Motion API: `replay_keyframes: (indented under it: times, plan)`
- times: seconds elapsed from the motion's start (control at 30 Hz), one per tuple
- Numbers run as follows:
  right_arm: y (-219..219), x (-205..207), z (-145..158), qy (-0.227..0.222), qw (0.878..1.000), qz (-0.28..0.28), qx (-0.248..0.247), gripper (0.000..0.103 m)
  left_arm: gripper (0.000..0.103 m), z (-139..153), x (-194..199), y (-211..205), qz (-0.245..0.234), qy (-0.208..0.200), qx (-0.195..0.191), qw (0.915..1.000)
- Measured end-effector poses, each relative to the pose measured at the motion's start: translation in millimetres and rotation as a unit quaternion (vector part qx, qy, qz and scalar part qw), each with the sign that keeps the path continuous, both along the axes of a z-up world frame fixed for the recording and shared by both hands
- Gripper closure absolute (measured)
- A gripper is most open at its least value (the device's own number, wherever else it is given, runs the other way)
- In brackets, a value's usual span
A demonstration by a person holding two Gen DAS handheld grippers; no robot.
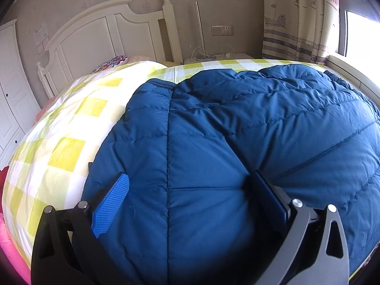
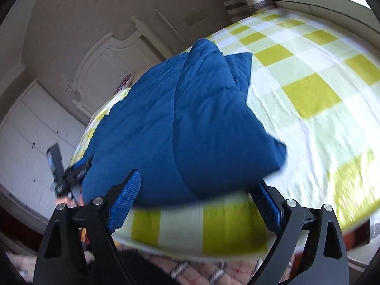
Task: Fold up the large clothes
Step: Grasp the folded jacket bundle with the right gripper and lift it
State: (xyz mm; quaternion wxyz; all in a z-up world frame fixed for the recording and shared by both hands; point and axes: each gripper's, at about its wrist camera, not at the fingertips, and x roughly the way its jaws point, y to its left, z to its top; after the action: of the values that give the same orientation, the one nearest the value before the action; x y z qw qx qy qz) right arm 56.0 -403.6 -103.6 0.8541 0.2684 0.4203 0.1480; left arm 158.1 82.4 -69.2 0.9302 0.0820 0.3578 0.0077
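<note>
A blue quilted down jacket lies on a bed covered by a yellow-and-white checked sheet, filling the centre and right of the left wrist view. Its stitched seams run across the padded panels, and a dark ribbed band shows at its far edge, upper centre. In the right wrist view the same jacket sits in the middle of the frame, partly doubled over, one pointed corner reaching toward the right-hand side over the checked sheet.

The left gripper is low over the jacket with its fingers spread wide, holding nothing; the blue textured pad at lower left stands over the jacket's edge, while the opposite finger at lower right presses into or sits just against the padding. The right gripper is also spread wide and empty, at the near edge of the bed, its fingers straddling the jacket's nearest hem; this view is motion-blurred toward the lower right. The left gripper appears small at the left of the right wrist view, beside the jacket.

Behind the bed stand a white headboard, a white wardrobe at far left, a patterned curtain at upper right and a wall socket.
</note>
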Motion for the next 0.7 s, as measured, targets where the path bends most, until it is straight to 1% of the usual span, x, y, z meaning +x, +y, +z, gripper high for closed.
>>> replay_keyframes:
  times: [0.1, 0.13, 0.17, 0.2, 0.23, 0.27, 0.3, 0.37, 0.4, 0.43, 0.47, 0.5, 0.53, 0.57, 0.63, 0.67, 0.7]
  plan:
    - [17.6, 42.7, 0.0, 0.005, 1.0, -0.027, 0.002, 0.008, 0.002, 0.0, -0.6, 1.0, -0.001, 0.0, -0.002, 1.0]
    - [21.2, 50.3, -0.7, 0.001, 0.999, -0.033, 0.004, 0.008, 0.002, 0.1, -0.7, 1.1, 0.0, 0.0, -0.002, 1.0]
    - [26.5, 56.6, -2.3, -0.005, 0.999, -0.038, 0.011, 0.011, 0.002, 0.4, -0.8, 1.1, 0.002, 0.0, -0.002, 1.0]
    - [27.7, 60.1, -6.2, -0.014, 0.998, -0.046, 0.032, 0.026, 0.002, 0.3, -0.5, 1.3, 0.005, -0.001, -0.002, 1.0]
    - [20.2, 58.5, -6.2, -0.022, 0.997, -0.047, 0.051, 0.029, 0.002, 0.3, -0.4, 1.4, 0.008, -0.001, -0.003, 1.0]
    - [12.0, 53.9, -5.7, -0.034, 0.996, -0.052, 0.07, 0.04, 0.002, 0.4, -0.2, 1.8, 0.009, -0.001, -0.005, 0.9999]
    - [5.9, 48.9, -5.0, -0.045, 0.994, -0.055, 0.086, 0.055, 0.002, 0.8, 0.1, 0.4, 0.01, -0.001, -0.004, 0.9999]
    - [-10.6, 35.8, 0.1, -0.066, 0.989, -0.06, 0.121, 0.068, 0.002, 1.9, 0.1, -4.5, 0.009, -0.001, 0.006, 0.9999]
    - [-15.2, 28.8, 4.5, -0.077, 0.986, -0.062, 0.131, 0.07, 0.002, 3.0, -0.3, -8.9, 0.01, 0.001, 0.012, 0.9999]
    - [-17.7, 24.3, 9.0, -0.085, 0.986, -0.063, 0.132, 0.071, 0.003, 7.0, 0.3, -14.9, 0.013, 0.011, 0.014, 0.9997]
    - [-19.7, 19.6, 14.6, -0.094, 0.985, -0.066, 0.129, 0.072, 0.004, 14.8, 0.3, -22.4, 0.005, 0.02, 0.003, 0.9998]
    - [-21.4, 16.9, 18.6, -0.101, 0.984, -0.068, 0.126, 0.073, 0.004, 25.3, -2.7, -31.6, -0.016, 0.014, -0.017, 0.9996]
    - [-27.1, 13.3, 23.9, -0.111, 0.984, -0.075, 0.122, 0.073, 0.003, 36.8, -5.2, -42.1, -0.034, 0.001, -0.024, 0.9991]
    - [-33.2, 11.1, 28.2, -0.117, 0.983, -0.08, 0.117, 0.073, 0.002, 50.7, -7.4, -58.7, -0.048, -0.021, -0.012, 0.9986]
    - [-46.9, 6.3, 36.7, -0.13, 0.981, -0.095, 0.108, 0.073, 0.002, 68.7, -4.8, -88.9, -0.066, -0.048, 0.023, 0.9964]
    - [-49.6, 4.6, 39.9, -0.134, 0.981, -0.099, 0.103, 0.073, 0.002, 72.0, -0.9, -100.5, -0.072, -0.05, 0.034, 0.9956]
    - [-54.1, 1.8, 45.7, -0.142, 0.98, -0.104, 0.097, 0.073, 0.002, 71.7, 6.9, -116.5, -0.083, -0.038, 0.045, 0.9948]
